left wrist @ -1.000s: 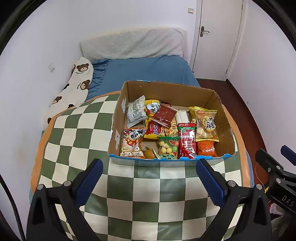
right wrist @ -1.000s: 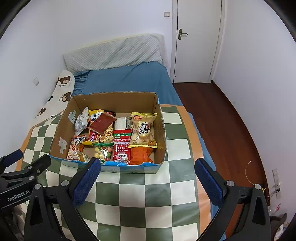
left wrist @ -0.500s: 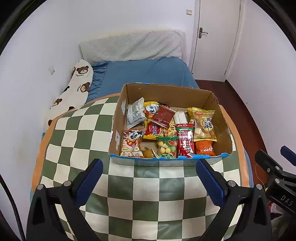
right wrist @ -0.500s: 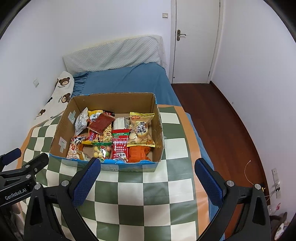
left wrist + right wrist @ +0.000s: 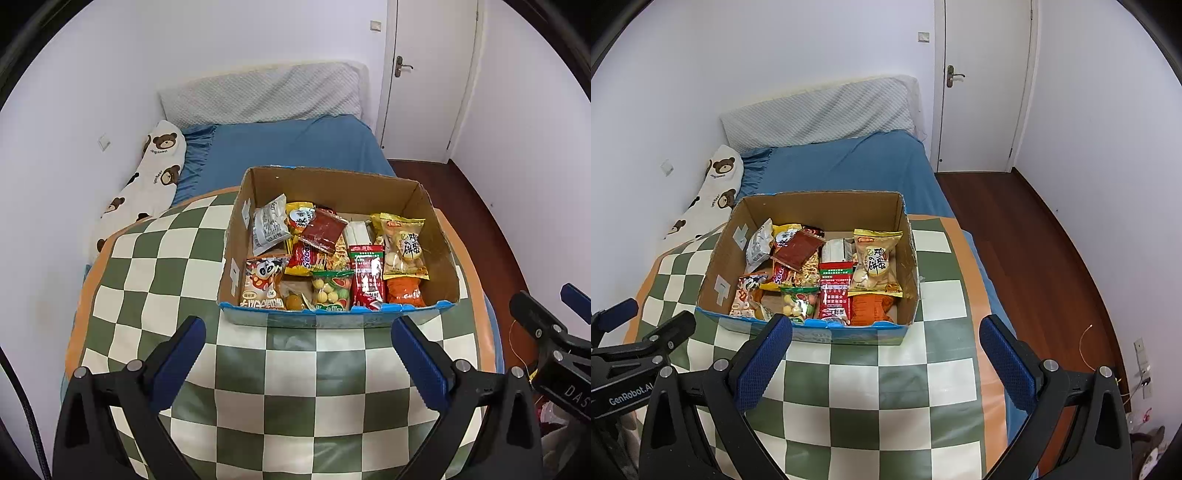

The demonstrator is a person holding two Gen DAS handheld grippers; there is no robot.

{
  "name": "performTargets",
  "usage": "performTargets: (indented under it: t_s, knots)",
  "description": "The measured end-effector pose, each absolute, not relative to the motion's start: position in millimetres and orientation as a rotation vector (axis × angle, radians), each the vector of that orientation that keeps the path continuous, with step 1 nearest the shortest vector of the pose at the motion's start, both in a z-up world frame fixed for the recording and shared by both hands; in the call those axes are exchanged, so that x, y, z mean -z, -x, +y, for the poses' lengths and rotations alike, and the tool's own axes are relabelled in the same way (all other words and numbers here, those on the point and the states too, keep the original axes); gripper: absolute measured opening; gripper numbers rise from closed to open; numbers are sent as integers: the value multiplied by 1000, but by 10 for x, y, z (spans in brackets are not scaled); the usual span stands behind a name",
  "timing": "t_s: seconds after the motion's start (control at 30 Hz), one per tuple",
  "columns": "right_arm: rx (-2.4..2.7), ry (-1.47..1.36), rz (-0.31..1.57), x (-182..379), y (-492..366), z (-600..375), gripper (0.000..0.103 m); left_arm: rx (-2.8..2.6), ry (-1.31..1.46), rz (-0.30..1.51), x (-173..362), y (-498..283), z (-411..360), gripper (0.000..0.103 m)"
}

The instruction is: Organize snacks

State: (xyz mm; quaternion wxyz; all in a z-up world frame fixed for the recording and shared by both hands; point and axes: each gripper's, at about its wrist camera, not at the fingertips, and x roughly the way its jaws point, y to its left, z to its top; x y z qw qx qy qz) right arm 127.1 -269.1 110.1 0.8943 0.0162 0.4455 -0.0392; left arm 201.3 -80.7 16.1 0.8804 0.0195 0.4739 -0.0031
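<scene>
An open cardboard box (image 5: 439, 254) (image 5: 908, 254) stands on a green and white checked cloth (image 5: 288, 387) (image 5: 886, 387). It holds several snack packets, among them a yellow biscuit bag (image 5: 402, 247) (image 5: 875, 262), a red packet (image 5: 365, 277) (image 5: 833, 291), a dark red packet (image 5: 323, 232) (image 5: 796, 247) and a panda bag (image 5: 264, 282). My left gripper (image 5: 295, 354) is open and empty, short of the box's near wall. My right gripper (image 5: 886, 354) is open and empty, also short of the box.
A bed with a blue sheet (image 5: 288, 147) and a grey headboard cushion (image 5: 820, 110) lies beyond the cloth. A bear-print pillow (image 5: 147, 184) lies at the left wall. A white door (image 5: 982, 85) and wooden floor (image 5: 1034, 258) are at the right.
Both grippers have drawn back and up a little from the box, which now looks slightly smaller and higher in both views. Both stay open and empty.
</scene>
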Motion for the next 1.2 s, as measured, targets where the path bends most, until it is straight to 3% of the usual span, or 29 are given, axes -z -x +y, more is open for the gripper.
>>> performTargets:
  t_s: [1.2]
  knots:
    - [67,-48,913,-1203,-1152,-2695,103,14,-48,959,-293,-1879,-846,103]
